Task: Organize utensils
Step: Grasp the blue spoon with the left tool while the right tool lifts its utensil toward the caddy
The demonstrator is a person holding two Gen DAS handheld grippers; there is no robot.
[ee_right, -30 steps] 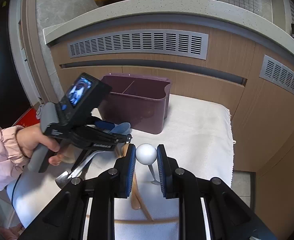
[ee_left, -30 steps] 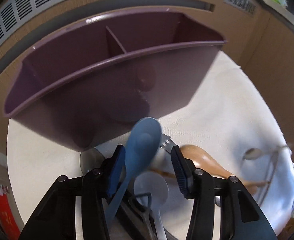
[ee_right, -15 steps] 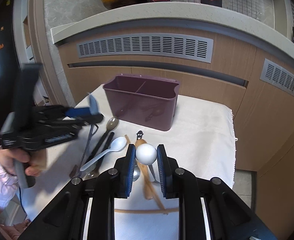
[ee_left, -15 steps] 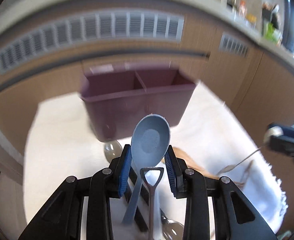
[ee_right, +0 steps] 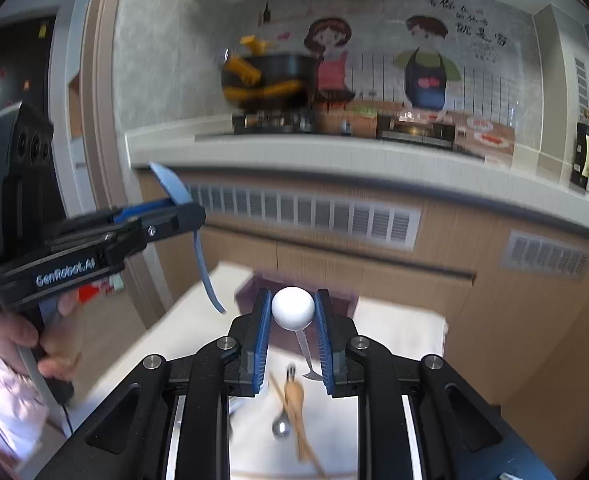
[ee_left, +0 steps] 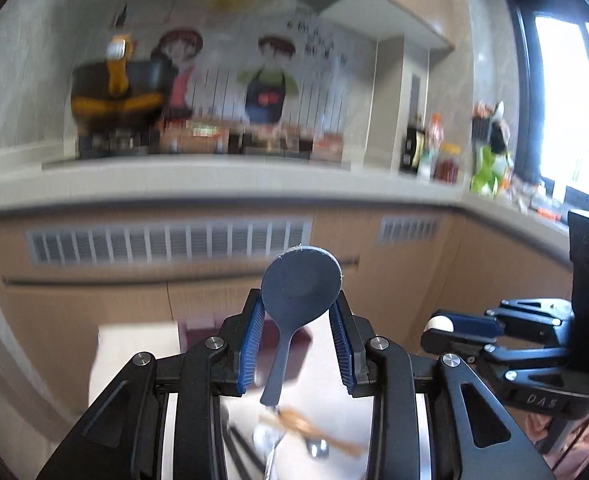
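Observation:
My left gripper (ee_left: 297, 312) is shut on a blue plastic spoon (ee_left: 300, 292), bowl up and handle hanging down, lifted high above the table. It also shows in the right wrist view (ee_right: 174, 200) at the left, with the blue spoon (ee_right: 172, 188). My right gripper (ee_right: 292, 316) is shut on a white spoon (ee_right: 293, 307), also raised; it shows at the right of the left wrist view (ee_left: 440, 326). The purple utensil holder (ee_left: 286, 340) stands far below, mostly hidden behind the fingers. It shows as a blur in the right wrist view (ee_right: 250, 288).
A wooden spoon (ee_right: 294, 400) and a metal spoon (ee_right: 281, 428) lie on the white cloth (ee_right: 398, 332) below. Wooden cabinets with vents (ee_right: 306, 212) and a countertop (ee_right: 334, 156) stand behind the table.
Both grippers have risen and tilted up with their spoons, so the holder and table have dropped low in view. The left gripper closed on the blue spoon during the past second.

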